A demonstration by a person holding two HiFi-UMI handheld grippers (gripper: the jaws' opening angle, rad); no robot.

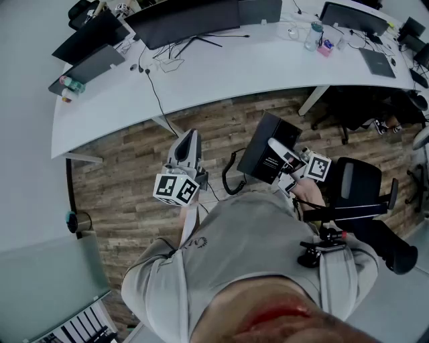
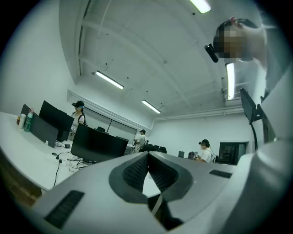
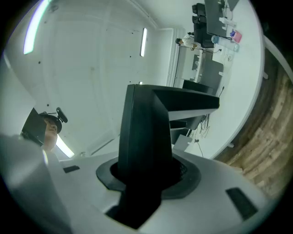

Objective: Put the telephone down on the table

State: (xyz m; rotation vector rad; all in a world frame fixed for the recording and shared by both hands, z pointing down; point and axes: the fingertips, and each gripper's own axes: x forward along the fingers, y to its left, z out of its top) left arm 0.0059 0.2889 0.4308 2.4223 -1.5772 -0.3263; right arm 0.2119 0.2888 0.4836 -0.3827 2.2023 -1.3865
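Observation:
The black telephone [image 1: 263, 153] hangs above the wood floor, in front of the person's chest and short of the white curved table [image 1: 221, 77]. My right gripper [image 1: 280, 151] is shut on it. In the right gripper view the phone's dark body [image 3: 145, 132] rises straight out from between the jaws and fills them. Its coiled cord [image 1: 231, 175] dangles to the left of the phone. My left gripper [image 1: 189, 137] is held up beside it, pointing at the table. In the left gripper view my left gripper [image 2: 147, 157] has its pads meeting with nothing between them.
On the table stand dark monitors [image 1: 191, 20], cables [image 1: 153, 84], a bottle [image 1: 313, 35] and a laptop [image 1: 377, 61]. A black office chair [image 1: 362, 191] stands close on the right. Several people are at desks far off in the left gripper view.

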